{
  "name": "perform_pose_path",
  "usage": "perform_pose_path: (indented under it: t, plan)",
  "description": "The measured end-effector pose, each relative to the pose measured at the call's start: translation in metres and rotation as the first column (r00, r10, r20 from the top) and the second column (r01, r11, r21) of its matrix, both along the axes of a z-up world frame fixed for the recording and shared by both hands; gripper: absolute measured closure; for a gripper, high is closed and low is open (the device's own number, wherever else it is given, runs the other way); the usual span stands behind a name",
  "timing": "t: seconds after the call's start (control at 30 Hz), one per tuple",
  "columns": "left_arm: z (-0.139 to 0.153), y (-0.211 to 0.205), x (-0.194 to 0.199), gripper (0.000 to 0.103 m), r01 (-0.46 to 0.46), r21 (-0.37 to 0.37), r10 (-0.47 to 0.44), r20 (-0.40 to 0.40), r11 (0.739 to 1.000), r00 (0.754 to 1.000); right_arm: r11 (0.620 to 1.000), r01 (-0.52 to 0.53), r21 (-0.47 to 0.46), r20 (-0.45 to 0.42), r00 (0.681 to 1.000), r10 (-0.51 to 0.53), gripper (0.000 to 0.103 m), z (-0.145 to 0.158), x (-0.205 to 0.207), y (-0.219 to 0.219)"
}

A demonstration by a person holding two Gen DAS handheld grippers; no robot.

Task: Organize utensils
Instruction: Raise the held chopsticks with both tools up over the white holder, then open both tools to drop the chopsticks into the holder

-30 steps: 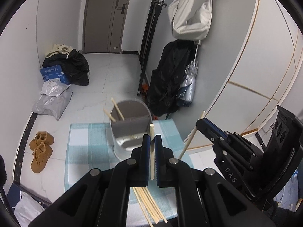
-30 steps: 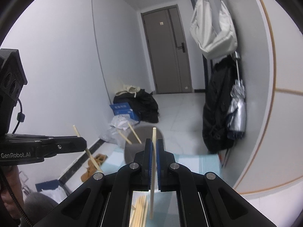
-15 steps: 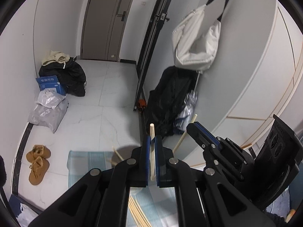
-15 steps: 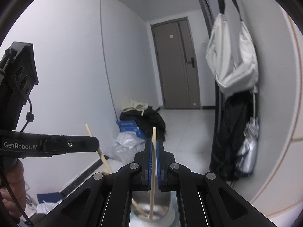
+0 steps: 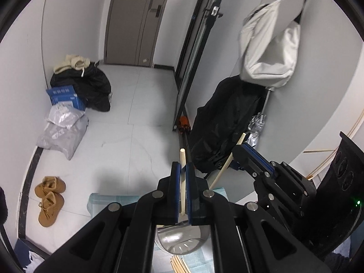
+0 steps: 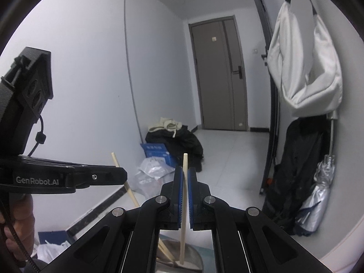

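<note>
Left gripper: clamped on one wooden chopstick, upright. Right gripper: clamped on a second chopstick, above the metal cup. Loose chopsticks: on checked cloth beside cup.

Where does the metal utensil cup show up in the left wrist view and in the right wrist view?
Left wrist view: metal cup at bottom centre, under the closed jaws, beside loose chopsticks.
Right wrist view: its rim at bottom centre, behind the jaws, sticks standing in it.
Shared landmark: the blue box by the black bag.
</note>
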State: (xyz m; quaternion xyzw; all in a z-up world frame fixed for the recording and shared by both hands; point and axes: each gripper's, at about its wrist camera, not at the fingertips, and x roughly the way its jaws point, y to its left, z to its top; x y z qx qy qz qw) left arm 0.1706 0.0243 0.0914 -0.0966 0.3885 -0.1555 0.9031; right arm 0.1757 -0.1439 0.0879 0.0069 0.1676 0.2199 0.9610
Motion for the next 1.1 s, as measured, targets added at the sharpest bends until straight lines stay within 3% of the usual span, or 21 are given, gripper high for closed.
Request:
perform_pose_path:
  t: [0.4, 0.63, 0.73, 0.8, 0.9, 0.97, 1.1]
  plan:
    - [-0.032, -0.001, 0.009, 0.102, 0.022, -0.003, -0.022, -0.032, 1.000, 0.999, 0.993, -0.097, -0.059, -0.086, 0.992, 0.092, 0.100, -0.052, 0.012, 0.006]
    - [-0.035, -0.002, 0.009, 0.100, 0.001, 0.037, 0.000, -0.042, 0.999, 0.999, 0.991, -0.132, 0.022, -0.178, 0.975, 0.134, 0.095, -0.069, 0.013, 0.000]
    - [-0.034, 0.001, 0.005, 0.089, -0.025, 0.062, 0.028, -0.038, 0.998, 0.999, 0.991, -0.124, 0.049, -0.220, 0.967, 0.132, 0.086, -0.072, 0.010, -0.004]
    - [-0.034, 0.007, 0.000, 0.072, -0.055, 0.060, 0.057, -0.032, 0.997, 0.998, 0.994, -0.090, 0.067, -0.224, 0.969, 0.103, 0.081, -0.071, 0.005, -0.010]
    - [-0.031, 0.015, -0.011, 0.056, -0.098, 0.068, 0.098, 0.004, 0.993, 0.995, 0.994, -0.044, 0.095, -0.225, 0.972, 0.064, 0.077, -0.070, -0.006, -0.021]
    - [-0.027, 0.018, -0.020, 0.050, -0.128, 0.082, 0.126, 0.031, 0.988, 0.992, 0.994, -0.012, 0.107, -0.225, 0.974, 0.036, 0.070, -0.068, -0.014, -0.028]
    - [-0.021, 0.019, -0.035, 0.043, -0.158, 0.084, 0.154, 0.054, 0.984, 0.987, 0.992, 0.029, 0.125, -0.220, 0.975, -0.001, 0.068, -0.059, -0.030, -0.039]
